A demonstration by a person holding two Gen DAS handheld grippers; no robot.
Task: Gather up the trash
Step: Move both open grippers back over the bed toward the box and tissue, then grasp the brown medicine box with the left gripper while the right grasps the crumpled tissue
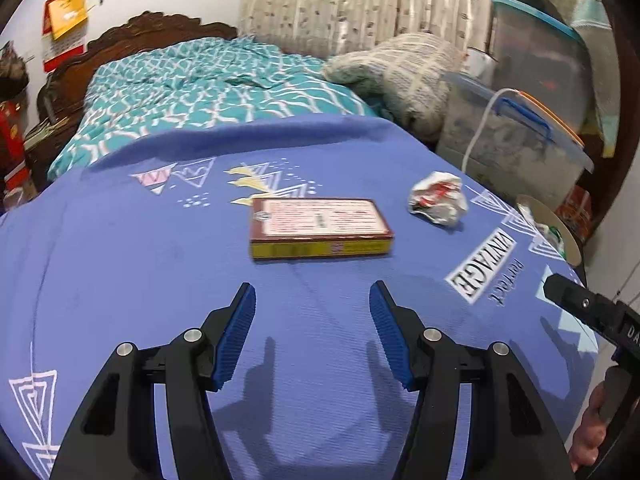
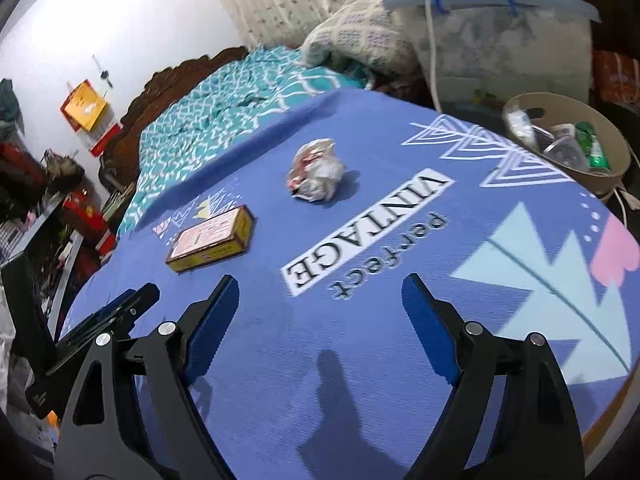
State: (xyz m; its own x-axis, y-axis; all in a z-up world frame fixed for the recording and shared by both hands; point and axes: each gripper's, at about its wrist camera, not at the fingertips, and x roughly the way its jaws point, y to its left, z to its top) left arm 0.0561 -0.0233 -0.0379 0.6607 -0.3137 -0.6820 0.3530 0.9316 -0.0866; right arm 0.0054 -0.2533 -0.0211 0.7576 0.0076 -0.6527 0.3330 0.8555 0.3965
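Your right gripper (image 2: 316,308): jaws spread wide over the blue printed cloth (image 2: 360,360), nothing between the blue pads.
Crumpled wrapper (image 2: 316,174): ahead of you on the cloth, well apart from the fingertips, just beyond the "VINTAGE" print.
Small box (image 2: 212,238): lies flat to your front left, apart from the wrapper.
Beige bin (image 2: 608,148): at the cloth's far right edge, with bottles and packets inside.
Your left gripper (image 2: 132,300): its black tip shows at the lower left; its jaws are hard to read from here.
Lidded storage tub (image 2: 512,40): behind the bin.
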